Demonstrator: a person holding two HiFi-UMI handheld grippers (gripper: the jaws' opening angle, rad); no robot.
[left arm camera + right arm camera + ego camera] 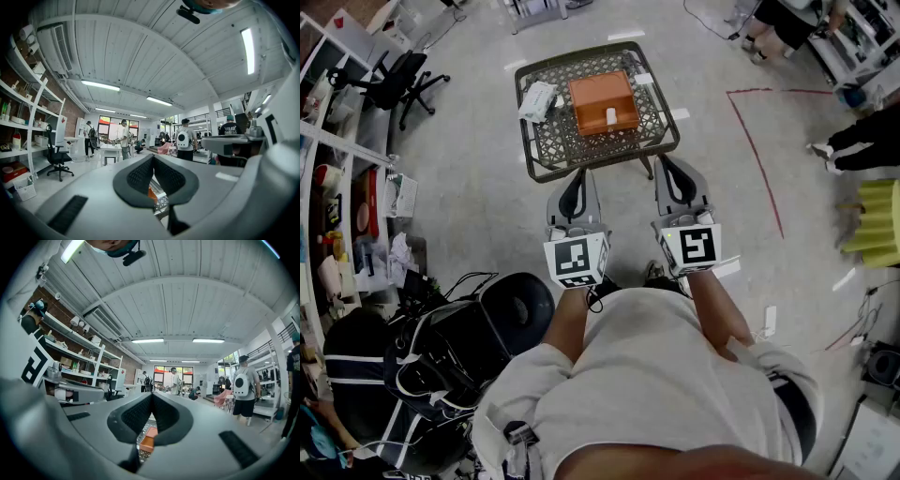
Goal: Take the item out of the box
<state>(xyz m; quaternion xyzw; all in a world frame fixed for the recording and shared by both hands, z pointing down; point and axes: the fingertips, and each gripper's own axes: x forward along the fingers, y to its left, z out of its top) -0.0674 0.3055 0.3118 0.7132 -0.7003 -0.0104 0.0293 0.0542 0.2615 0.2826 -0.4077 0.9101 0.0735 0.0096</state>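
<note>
An orange box (603, 101) lies closed on a dark lattice table (546, 155), with a small white piece (610, 116) at its near edge. A white packet (537, 100) lies on the table to the left of the box. My left gripper (577, 174) and right gripper (669, 162) hang side by side just short of the table's near edge, both shut and holding nothing. Through the shut jaws of the left gripper (152, 157) a sliver of the orange box (151, 194) shows. Below the tips of the right gripper (151, 395), the box (146, 441) is seen too.
An office chair (398, 80) and shelving (337, 178) stand at the left. Black bags (441, 347) lie beside the person's left leg. A red tape line (757, 141) runs across the floor on the right, where other people's legs (862, 141) and yellow foam (877, 223) are.
</note>
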